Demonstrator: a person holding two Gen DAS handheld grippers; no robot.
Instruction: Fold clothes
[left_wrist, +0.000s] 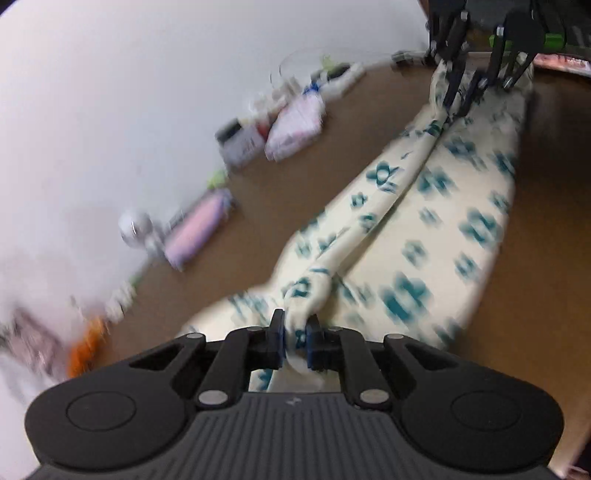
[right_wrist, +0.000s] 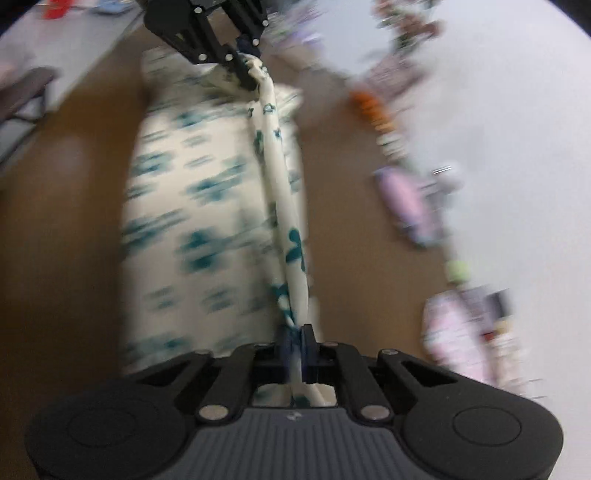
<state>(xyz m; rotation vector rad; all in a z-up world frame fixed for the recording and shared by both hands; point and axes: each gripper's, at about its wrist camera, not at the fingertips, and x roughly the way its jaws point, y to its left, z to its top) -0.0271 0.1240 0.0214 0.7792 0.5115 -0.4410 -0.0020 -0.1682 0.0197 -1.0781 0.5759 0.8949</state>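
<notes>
A cream cloth with teal prints (left_wrist: 436, 229) lies stretched on the brown table (left_wrist: 295, 173). My left gripper (left_wrist: 295, 338) is shut on one end of its bunched edge. My right gripper (left_wrist: 460, 99) pinches the other end at the far top right. In the right wrist view the cloth (right_wrist: 199, 206) hangs below a taut rolled edge. My right gripper (right_wrist: 295, 343) is shut on that edge, and my left gripper (right_wrist: 247, 70) holds the far end. Both views are motion-blurred.
Along the white wall stand a pink bottle (left_wrist: 195, 230), a white pink-printed pack (left_wrist: 295, 125), a grey box (left_wrist: 240, 142) and an orange item (left_wrist: 86, 349). The pink bottle (right_wrist: 410, 203) and the orange item (right_wrist: 369, 107) also show in the right wrist view.
</notes>
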